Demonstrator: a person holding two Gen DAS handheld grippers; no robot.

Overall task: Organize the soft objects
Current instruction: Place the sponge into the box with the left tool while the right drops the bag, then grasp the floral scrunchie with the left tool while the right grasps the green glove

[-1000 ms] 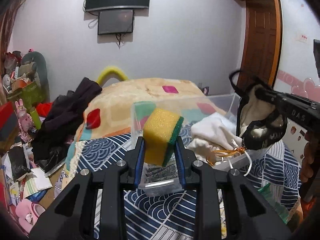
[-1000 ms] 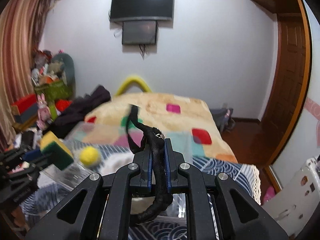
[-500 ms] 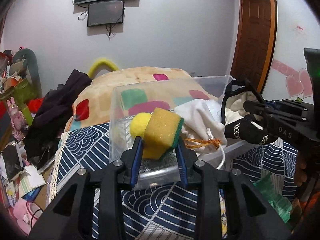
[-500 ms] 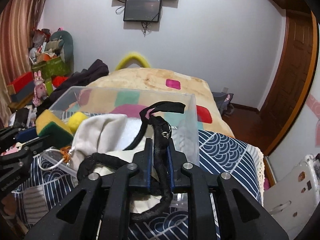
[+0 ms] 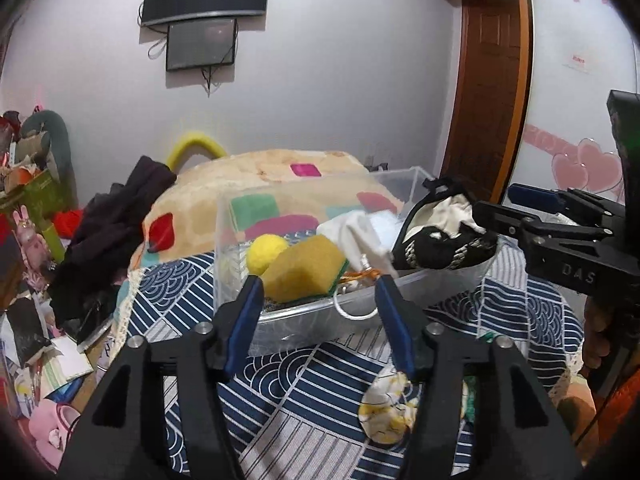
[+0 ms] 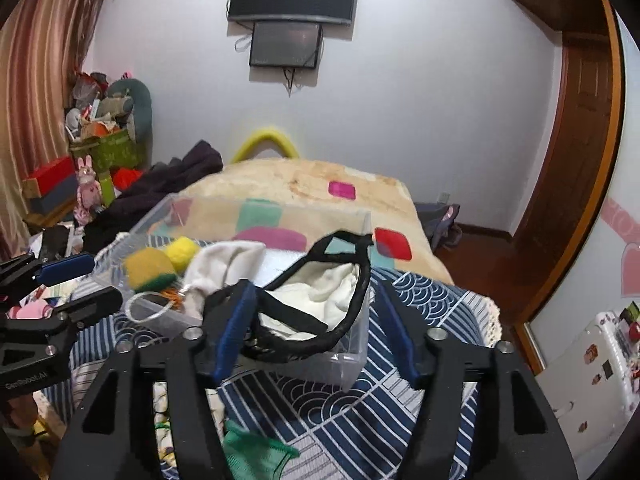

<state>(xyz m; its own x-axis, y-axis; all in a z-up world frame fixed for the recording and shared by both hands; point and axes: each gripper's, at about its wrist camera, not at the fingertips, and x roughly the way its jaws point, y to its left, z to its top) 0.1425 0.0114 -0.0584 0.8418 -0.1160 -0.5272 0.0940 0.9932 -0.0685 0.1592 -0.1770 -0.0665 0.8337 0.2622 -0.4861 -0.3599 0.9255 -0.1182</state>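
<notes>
A clear plastic bin (image 5: 304,314) (image 6: 344,364) sits on the blue patterned bedspread. Inside lie a yellow and green sponge (image 5: 306,272) (image 6: 148,270), a yellow ball (image 5: 265,254) (image 6: 183,251), a white drawstring pouch (image 5: 360,236) (image 6: 224,268) and a black-edged cream bag (image 5: 444,236) (image 6: 320,300). My left gripper (image 5: 318,284) is open just in front of the sponge, which rests in the bin. My right gripper (image 6: 312,292) is open around the black bag, which rests in the bin's right end.
A small yellow and white cloth (image 5: 386,410) and a green mesh piece (image 6: 256,454) lie on the bedspread (image 5: 304,400) in front of the bin. A patchwork blanket (image 5: 256,184) lies behind. Dark clothes (image 5: 116,224) and clutter fill the left side.
Both grippers opened. The sponge dropped from the left gripper into the bin beside the ball. The black bag left the right gripper and settled in the bin's right end.
</notes>
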